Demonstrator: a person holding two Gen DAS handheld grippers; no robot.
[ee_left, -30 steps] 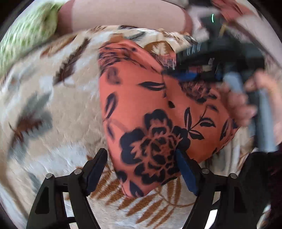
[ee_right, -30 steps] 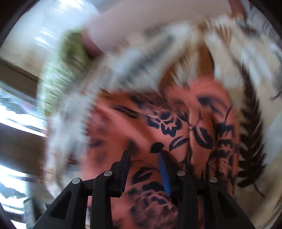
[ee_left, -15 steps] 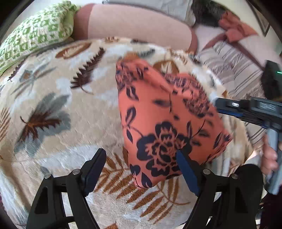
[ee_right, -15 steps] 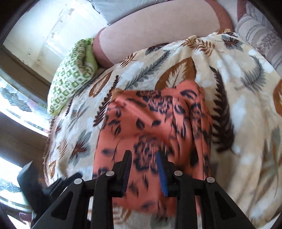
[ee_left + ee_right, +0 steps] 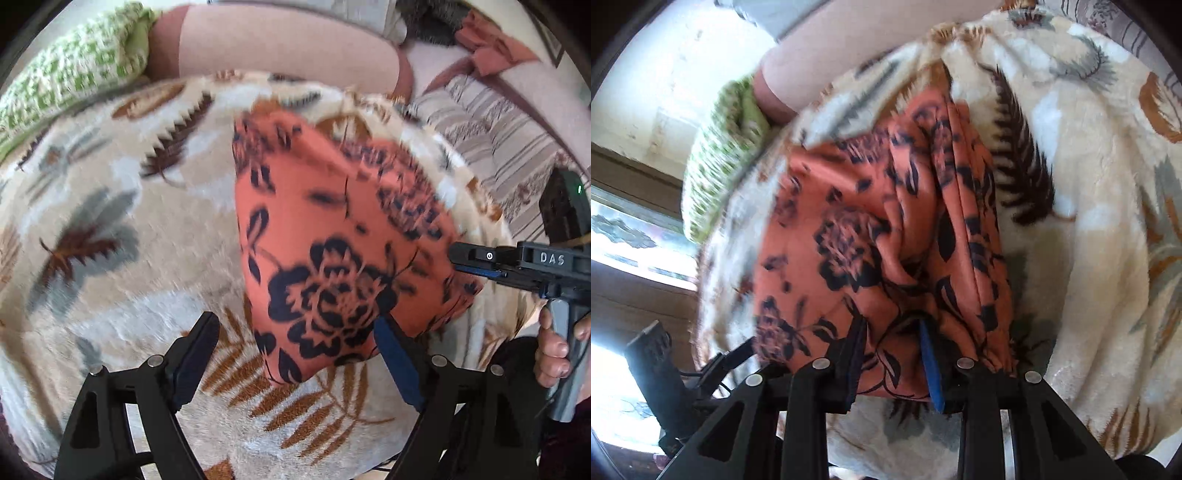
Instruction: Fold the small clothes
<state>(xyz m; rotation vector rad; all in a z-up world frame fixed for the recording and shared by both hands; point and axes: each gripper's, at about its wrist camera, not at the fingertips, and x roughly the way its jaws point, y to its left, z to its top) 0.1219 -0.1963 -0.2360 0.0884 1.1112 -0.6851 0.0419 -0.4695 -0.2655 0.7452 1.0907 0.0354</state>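
An orange cloth with black flowers (image 5: 332,240) lies folded on a leaf-patterned blanket (image 5: 129,240). My left gripper (image 5: 295,354) is open, its jaws wide apart at the cloth's near corner, holding nothing. In the left wrist view my right gripper (image 5: 480,262) reaches the cloth's right edge from the side. In the right wrist view the cloth (image 5: 868,229) fills the middle and my right gripper (image 5: 892,354) stands partly open at its near edge, with the fabric lying between the jaws but not pinched.
A green-and-white cushion (image 5: 70,77) and a pink bolster (image 5: 280,48) lie beyond the blanket. Striped bedding (image 5: 498,147) is at the right. A window (image 5: 620,236) is at the left in the right wrist view.
My right gripper left the cloth's top, pulled back, then returned low to its near edge. The left gripper stayed open near the cloth's corner and backed off slightly. The cloth lies flatter.
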